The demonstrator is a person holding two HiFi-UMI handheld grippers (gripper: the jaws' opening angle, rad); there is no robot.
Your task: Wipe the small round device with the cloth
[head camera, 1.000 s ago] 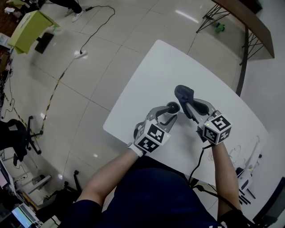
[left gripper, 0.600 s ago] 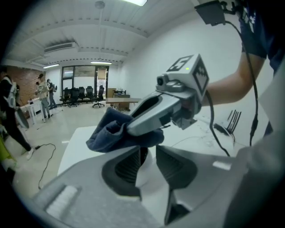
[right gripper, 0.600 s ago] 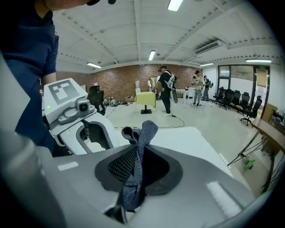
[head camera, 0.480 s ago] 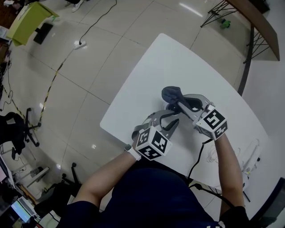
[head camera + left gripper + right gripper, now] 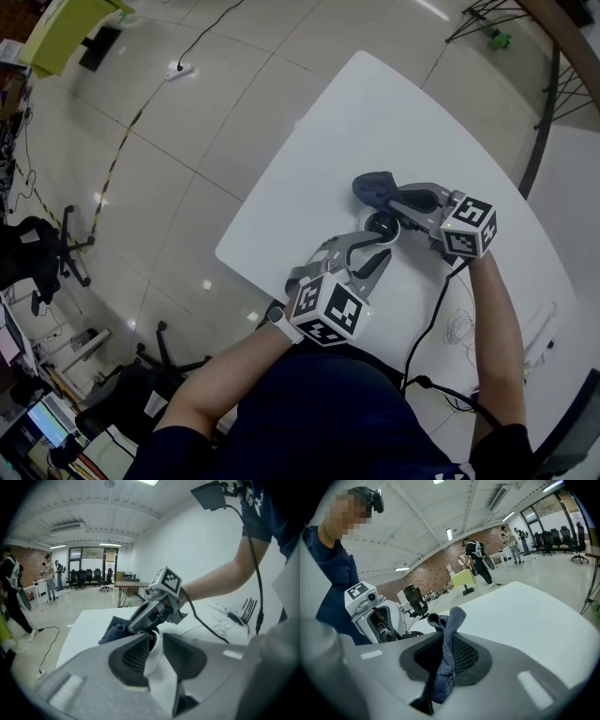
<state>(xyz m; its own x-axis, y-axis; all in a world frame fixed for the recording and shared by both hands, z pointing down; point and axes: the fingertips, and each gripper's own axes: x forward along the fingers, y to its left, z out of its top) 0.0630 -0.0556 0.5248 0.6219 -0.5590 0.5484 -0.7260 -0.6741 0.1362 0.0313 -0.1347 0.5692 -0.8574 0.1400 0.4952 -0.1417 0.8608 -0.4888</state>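
The small round device (image 5: 382, 225), dark with a pale rim, lies on the white table (image 5: 319, 159). My left gripper (image 5: 378, 246) reaches up to it from below. Its jaws have just been closing, and their tips now pinch the device's near edge. In the left gripper view (image 5: 154, 637) the device (image 5: 150, 641) shows only as a dark bit between the tips. My right gripper (image 5: 392, 199) is shut on a blue-grey cloth (image 5: 373, 187), which hangs just above and beyond the device. The cloth (image 5: 449, 620) sticks up between the right jaws (image 5: 445, 641).
A black cable (image 5: 427, 309) trails from the right gripper over the table's near edge. Loose thin wires (image 5: 459, 328) lie on the table at the right. A cord (image 5: 141, 112) runs along the tiled floor on the left, near an office chair (image 5: 37, 253). People stand far off in the room.
The right gripper has dropped and tilted down, bringing the cloth close over the device. The left gripper's jaws have narrowed around the device and the hand has barely moved.
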